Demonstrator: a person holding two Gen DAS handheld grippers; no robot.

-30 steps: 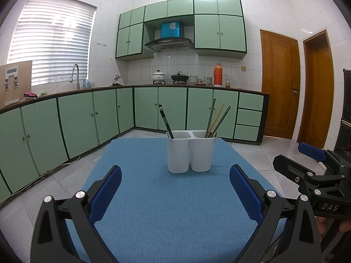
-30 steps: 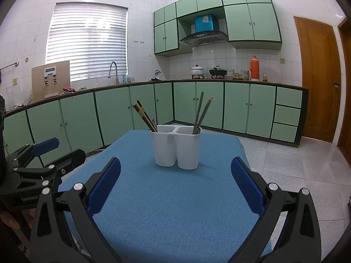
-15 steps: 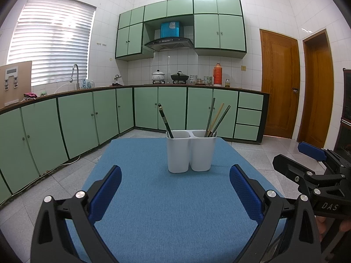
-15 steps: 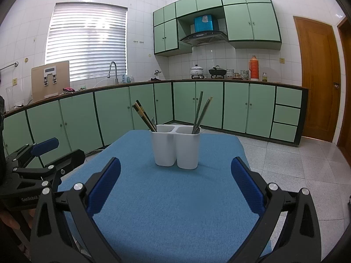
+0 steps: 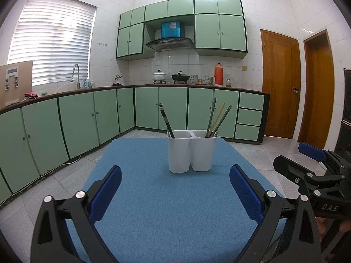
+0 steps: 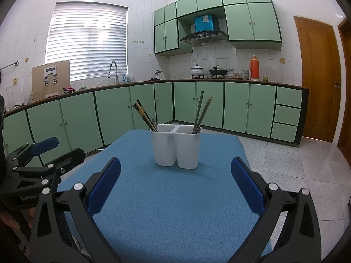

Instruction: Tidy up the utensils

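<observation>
Along the far worktop (image 5: 92, 90) stand a white pot (image 5: 158, 75), a black wok (image 5: 180, 77) and an orange thermos (image 5: 218, 74) towards its right end; a tap (image 5: 76, 74) rises near its left end.

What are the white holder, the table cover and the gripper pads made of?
White holder: likely plastic, smooth matte, moulded rounded corners. Table cover: woven fabric, visible weave, no shine. Pads: probably rubber or foam, blue, dotted grip texture.
</observation>
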